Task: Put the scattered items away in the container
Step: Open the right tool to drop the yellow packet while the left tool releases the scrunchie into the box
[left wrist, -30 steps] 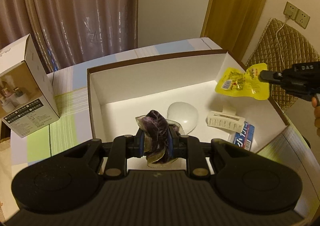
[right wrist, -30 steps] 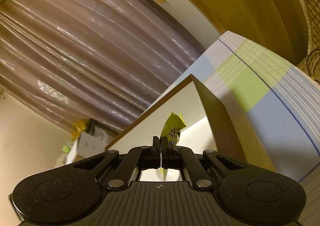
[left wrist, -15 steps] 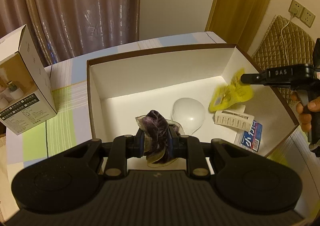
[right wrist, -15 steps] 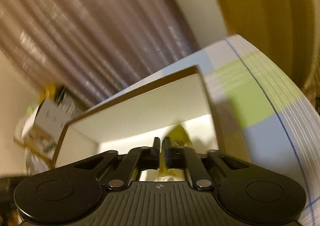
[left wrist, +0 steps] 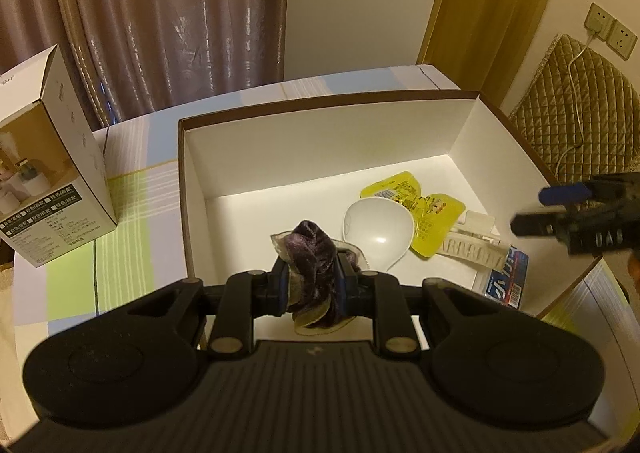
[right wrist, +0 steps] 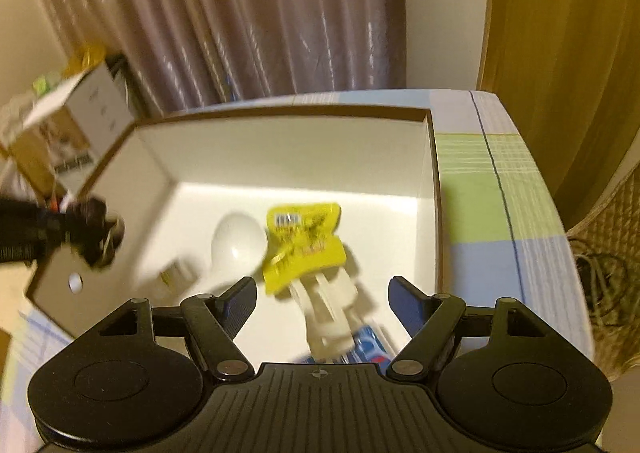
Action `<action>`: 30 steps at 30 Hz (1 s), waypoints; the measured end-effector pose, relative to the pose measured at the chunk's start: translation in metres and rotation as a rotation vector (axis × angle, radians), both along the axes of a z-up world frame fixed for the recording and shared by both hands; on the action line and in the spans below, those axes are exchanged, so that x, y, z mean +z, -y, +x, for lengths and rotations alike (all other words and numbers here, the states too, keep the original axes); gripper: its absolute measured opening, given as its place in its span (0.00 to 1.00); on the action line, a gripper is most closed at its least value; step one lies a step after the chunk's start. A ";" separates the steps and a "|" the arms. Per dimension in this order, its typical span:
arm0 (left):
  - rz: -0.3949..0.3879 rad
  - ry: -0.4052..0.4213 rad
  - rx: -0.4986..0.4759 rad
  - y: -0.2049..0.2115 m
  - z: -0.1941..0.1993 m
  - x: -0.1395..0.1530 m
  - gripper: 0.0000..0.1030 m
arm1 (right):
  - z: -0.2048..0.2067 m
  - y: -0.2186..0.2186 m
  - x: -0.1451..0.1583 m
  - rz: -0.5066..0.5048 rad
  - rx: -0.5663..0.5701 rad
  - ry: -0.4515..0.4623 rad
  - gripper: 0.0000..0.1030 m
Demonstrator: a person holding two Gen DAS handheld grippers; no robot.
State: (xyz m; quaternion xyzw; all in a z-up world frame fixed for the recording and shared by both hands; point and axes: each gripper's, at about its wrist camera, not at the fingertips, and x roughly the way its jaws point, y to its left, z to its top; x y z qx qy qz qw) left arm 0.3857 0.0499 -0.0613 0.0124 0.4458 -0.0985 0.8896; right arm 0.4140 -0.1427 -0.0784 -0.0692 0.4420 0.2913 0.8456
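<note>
Two grippers: both over the white cardboard box [left wrist: 320,149], which stands open-topped on the checked tablecloth [left wrist: 132,229].
Left gripper [left wrist: 313,280]: jaws closed on the purple scrunchie [left wrist: 316,253], a soft bunched loop that stands roughly upright between the pads.
Where the scrunchie is: above the near-left part of the box floor, just inside the near wall — the left gripper is the only one with hold of it.
Key relation: bare white floor lies straight below and just ahead of the claw; the white spoon [left wrist: 376,231] is just to its right, near but apart.
Right gripper [right wrist: 322,295]: jaws spread wide, nothing between them, hovering over the right half of the box.
Items already in: yellow sachet [right wrist: 304,241] lying over the white hair clip [right wrist: 330,313], with a blue packet [left wrist: 505,280] at the near-right corner.
Edges: left wall close to the claw's left side; near wall under the gripper body.
Open room: the far-left floor is bare — likely ample for letting the scrunchie go.
Outside the box: a tall product carton [left wrist: 48,189] to the left, well apart.
</note>
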 end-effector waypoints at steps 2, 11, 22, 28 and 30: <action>0.003 -0.012 -0.008 0.002 0.000 -0.002 0.18 | -0.005 0.002 -0.003 -0.016 0.002 -0.004 0.76; 0.030 -0.128 -0.020 0.004 0.000 -0.018 0.20 | -0.009 0.003 -0.002 -0.019 0.001 -0.033 0.76; 0.061 -0.197 -0.022 0.004 -0.001 -0.022 0.31 | -0.011 0.000 0.000 -0.043 0.011 -0.038 0.76; 0.088 -0.224 -0.033 0.006 -0.003 -0.020 0.49 | -0.015 -0.004 0.005 -0.086 0.020 -0.037 0.76; 0.100 -0.221 -0.036 0.007 -0.005 -0.018 0.49 | -0.018 -0.006 0.007 -0.103 0.029 -0.029 0.76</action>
